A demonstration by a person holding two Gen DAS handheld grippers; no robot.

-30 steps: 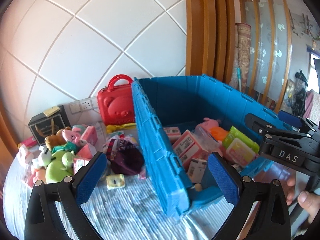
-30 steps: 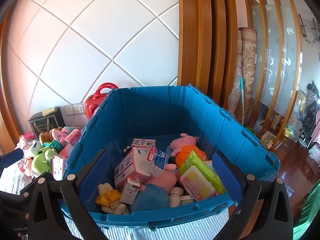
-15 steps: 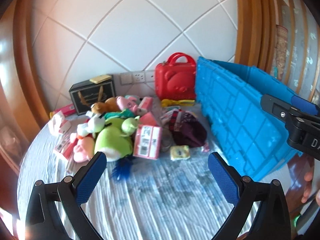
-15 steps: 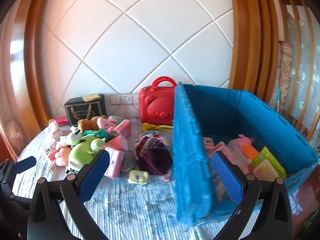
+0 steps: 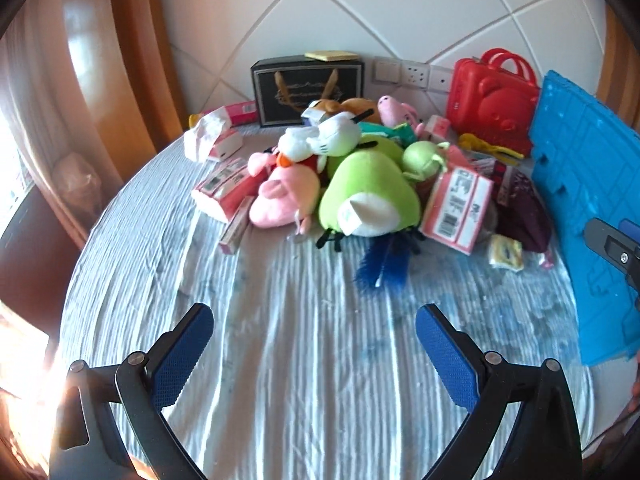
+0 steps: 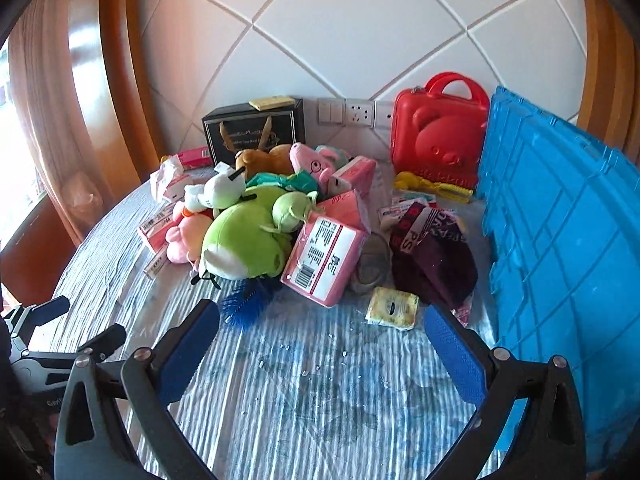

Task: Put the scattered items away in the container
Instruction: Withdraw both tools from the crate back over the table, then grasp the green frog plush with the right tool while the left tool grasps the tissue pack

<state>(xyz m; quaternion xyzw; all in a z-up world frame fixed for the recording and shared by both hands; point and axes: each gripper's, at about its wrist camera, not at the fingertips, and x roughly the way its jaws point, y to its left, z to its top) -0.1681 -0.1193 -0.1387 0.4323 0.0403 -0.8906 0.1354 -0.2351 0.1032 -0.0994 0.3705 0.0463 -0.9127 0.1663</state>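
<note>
Toys and packets sit heaped toward the far edge of the surface (image 6: 320, 400), against the tiled wall: a green plush (image 6: 240, 248) at the front of the pile, a pink barcoded pack (image 6: 326, 266) leaning on it, a dark maroon pouch (image 6: 434, 264) and a small yellow sachet (image 6: 393, 307) just beside the blue container (image 6: 560, 240), which stands along the right edge. A blue feathery brush (image 5: 383, 266) pokes out from under the plush. Being loosely stacked, the pile probably favours taking the outer pieces first; the sachet and the pack lie nearest the container wall.

The left hand-held gripper (image 5: 314, 350) and the right hand-held gripper (image 6: 322, 348) both hover over bare striped cloth with their blue pads wide apart and nothing between them, a pose that suits lining up a fresh pick. A red bear-faced case (image 6: 438, 140) and a black gift box (image 6: 254, 132) stand at the back by the wall sockets.

1.0 s ago both cameras looked at the container and the boxes and plush already inside it; 0.5 s ago they were swinging left. Now the interior is out of view, only the container's outer wall shows, and the pile is centred.
</note>
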